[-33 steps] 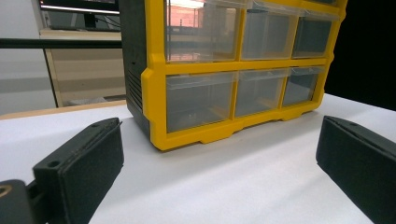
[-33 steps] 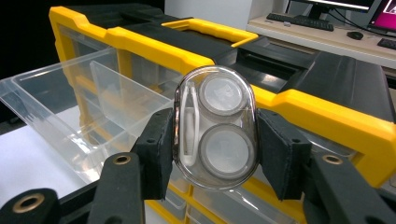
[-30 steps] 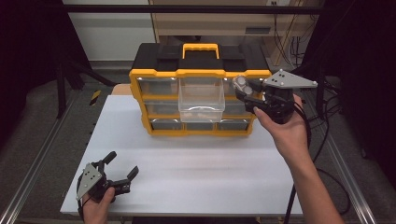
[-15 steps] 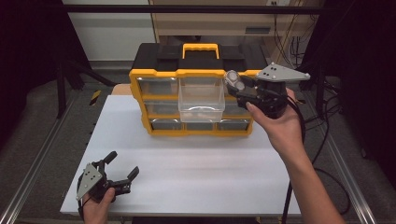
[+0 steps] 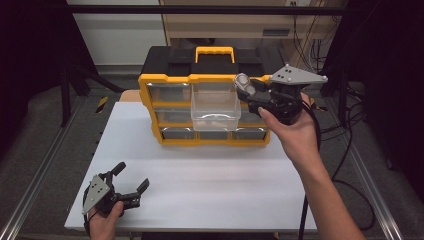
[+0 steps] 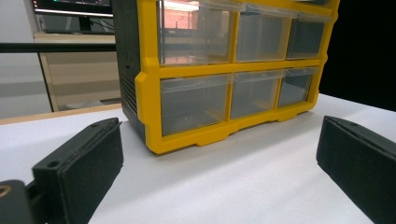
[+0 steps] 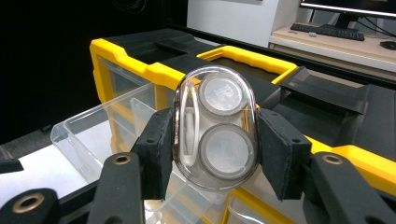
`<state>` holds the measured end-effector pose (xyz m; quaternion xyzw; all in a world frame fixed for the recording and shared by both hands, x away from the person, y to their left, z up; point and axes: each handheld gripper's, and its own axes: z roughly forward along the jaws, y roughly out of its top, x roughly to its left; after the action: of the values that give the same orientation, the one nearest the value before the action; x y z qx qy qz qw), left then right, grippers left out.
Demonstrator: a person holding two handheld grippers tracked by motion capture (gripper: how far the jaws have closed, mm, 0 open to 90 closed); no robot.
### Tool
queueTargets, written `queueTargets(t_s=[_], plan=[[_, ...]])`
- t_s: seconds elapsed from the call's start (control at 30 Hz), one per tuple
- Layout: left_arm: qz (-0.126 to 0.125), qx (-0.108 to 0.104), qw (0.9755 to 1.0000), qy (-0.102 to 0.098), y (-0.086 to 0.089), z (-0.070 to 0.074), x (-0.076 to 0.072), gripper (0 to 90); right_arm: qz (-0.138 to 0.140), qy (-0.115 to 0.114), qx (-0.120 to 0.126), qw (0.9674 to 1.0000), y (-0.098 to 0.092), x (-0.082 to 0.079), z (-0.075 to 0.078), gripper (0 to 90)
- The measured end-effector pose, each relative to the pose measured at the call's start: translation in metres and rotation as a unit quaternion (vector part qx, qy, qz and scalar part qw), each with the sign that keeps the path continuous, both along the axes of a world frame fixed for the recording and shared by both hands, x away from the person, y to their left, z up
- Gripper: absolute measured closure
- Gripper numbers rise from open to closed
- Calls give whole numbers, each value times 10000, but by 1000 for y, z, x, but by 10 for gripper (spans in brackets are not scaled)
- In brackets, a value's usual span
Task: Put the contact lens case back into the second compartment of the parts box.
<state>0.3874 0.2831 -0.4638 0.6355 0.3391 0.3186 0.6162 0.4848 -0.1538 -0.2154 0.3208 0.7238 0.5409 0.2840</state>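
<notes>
Right tongs (image 7: pixel 212 144) pinch a clear contact lens case (image 7: pixel 215 128) above the pulled-out clear drawer (image 5: pixel 216 107) of the yellow organizer (image 5: pixel 205 105). Left tongs (image 5: pixel 131 181) spread, resting on white tabletop (image 5: pixel 215 190).

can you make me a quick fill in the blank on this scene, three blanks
1. The right gripper is shut on a clear contact lens ____.
2. One clear drawer of the yellow organizer is pulled ____.
3. The left gripper, low over the white table, has its jaws ____.

Missing words: case; out; open
</notes>
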Motion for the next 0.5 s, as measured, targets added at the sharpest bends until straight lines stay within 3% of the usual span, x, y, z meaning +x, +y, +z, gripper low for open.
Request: queueTargets(t_s=[0.5], plan=[[45,42,10000,1,0,0,2,3,66,-21,-135,9999,17,0,-3,490]])
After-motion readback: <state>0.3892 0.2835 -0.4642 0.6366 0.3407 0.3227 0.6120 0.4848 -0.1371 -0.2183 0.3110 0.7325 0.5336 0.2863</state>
